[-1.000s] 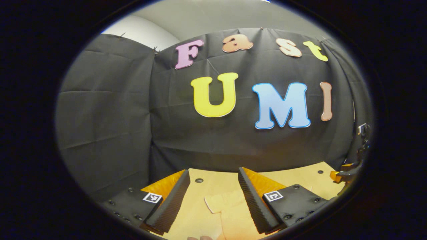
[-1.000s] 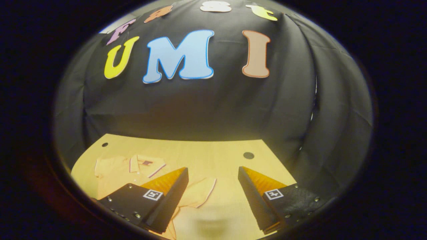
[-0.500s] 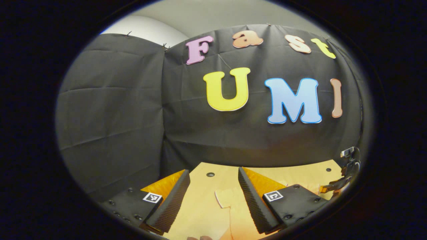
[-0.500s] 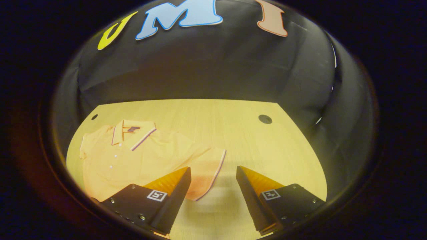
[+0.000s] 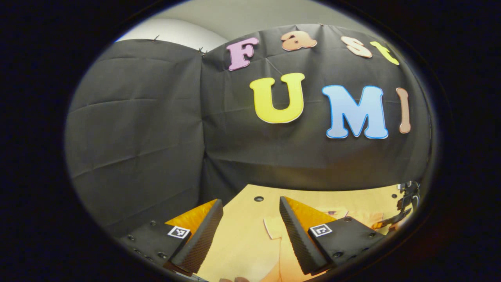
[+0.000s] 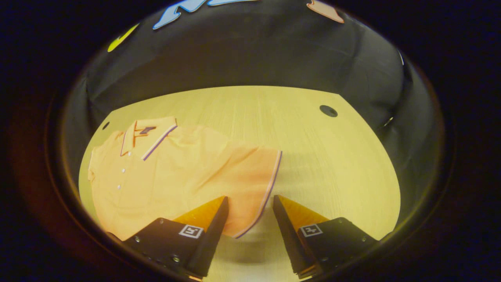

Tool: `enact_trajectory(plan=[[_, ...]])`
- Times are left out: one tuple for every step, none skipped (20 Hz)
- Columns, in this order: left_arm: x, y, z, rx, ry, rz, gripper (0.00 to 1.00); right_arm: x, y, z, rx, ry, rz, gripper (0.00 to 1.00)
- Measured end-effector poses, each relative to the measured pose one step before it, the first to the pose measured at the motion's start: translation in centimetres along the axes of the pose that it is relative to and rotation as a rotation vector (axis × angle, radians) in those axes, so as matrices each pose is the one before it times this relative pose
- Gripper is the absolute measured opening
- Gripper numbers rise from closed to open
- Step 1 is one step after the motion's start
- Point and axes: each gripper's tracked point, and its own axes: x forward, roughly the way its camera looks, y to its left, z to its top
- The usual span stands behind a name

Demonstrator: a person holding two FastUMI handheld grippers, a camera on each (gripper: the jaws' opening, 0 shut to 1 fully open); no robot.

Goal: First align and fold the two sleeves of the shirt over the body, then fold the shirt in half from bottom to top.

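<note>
Right gripper view gives us the right gripper (image 6: 247, 231) with its 2 fingers spread apart and holding nothing, low over the table (image 6: 332, 164). Just ahead of the fingertips lies the trimmed cuff of the polo shirt's sleeve (image 6: 250, 176); the sleeve runs from there up and to the left, toward the collar (image 6: 146, 133).

In the left gripper view, our left gripper (image 5: 250, 231) is also open and empty. The other sleeve (image 5: 274, 229) lies between its fingers.

We judge that each gripper is nearest to its own sleeve, and no fold is made yet.
</note>
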Motion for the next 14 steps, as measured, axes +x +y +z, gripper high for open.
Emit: enact_trajectory(plan=[[-0.026,0.215,-0.055,0.00052,0.00183,0.0036,0.94,-0.457,-0.031,0.213,0.00913,-0.00702,0.005,0.72],[-0.014,0.052,0.012,-0.00051,0.00099,0.00319,0.94,0.199,0.096,0.056,0.00552,0.00108,0.00066,0.7],[-0.031,0.098,-0.085,-0.00104,0.00184,-0.00017,0.94,-0.011,0.11,0.009,0.0052,-0.00382,0.0098,0.6],[0.007,0.052,-0.075,0.0008,0.00233,-0.00021,0.94,0.147,0.169,0.274,0.0067,-0.00061,0.0079,0.48],[-0.007,0.08,-0.034,0.00148,0.00213,-0.00008,0.94,0.049,-0.013,-0.046,0.01478,0.00516,-0.0037,0.3],[0.072,-0.024,-0.072,0.00055,0.00123,-0.00167,0.94,0.104,0.005,0.133,0.01288,0.00517,-0.00131,0.21],[-0.008,0.016,-0.085,-0.00026,0.00186,-0.00306,0.94,0.017,-0.006,0.087,0.00718,0.00305,0.00282,0.2],[0.088,-0.007,-0.045,0.00103,0.00309,-0.00267,0.94,-0.104,-0.194,0.29,0.01008,0.0003,-0.0065,0.2],[0.062,0.125,-0.103,0.0021,0.00378,-0.00147,0.94,0.108,0.2,-0.097,0.00633,0.00057,0.00039,0.0],[0.112,0.053,-0.099,0.00102,0.00309,-0.00282,0.94,-0.032,0.017,0.063,-0.00628,-0.00092,-0.00624,0.0],[0.035,0.064,-0.106,0.00067,0.00157,-0.00365,0.94,-0.09,0.052,0.188,-0.00969,-0.00429,-0.00648,0.0],[0.049,0.091,-0.022,0.00127,0.00007,-0.00201,0.94,-0.256,0.235,0.47,-0.01113,-0.00933,-0.00206,0.0],[-0.085,-0.045,0.026,0.00306,0.00092,-0.0014,0.95,-0.251,0.517,0.496,-0.0147,-0.01768,0.00072,0.0],[0.081,0.022,0.025,0.00159,0.00087,-0.00033,0.96,-0.393,0.537,0.886,-0.01922,-0.02343,0.00289,0.0]])
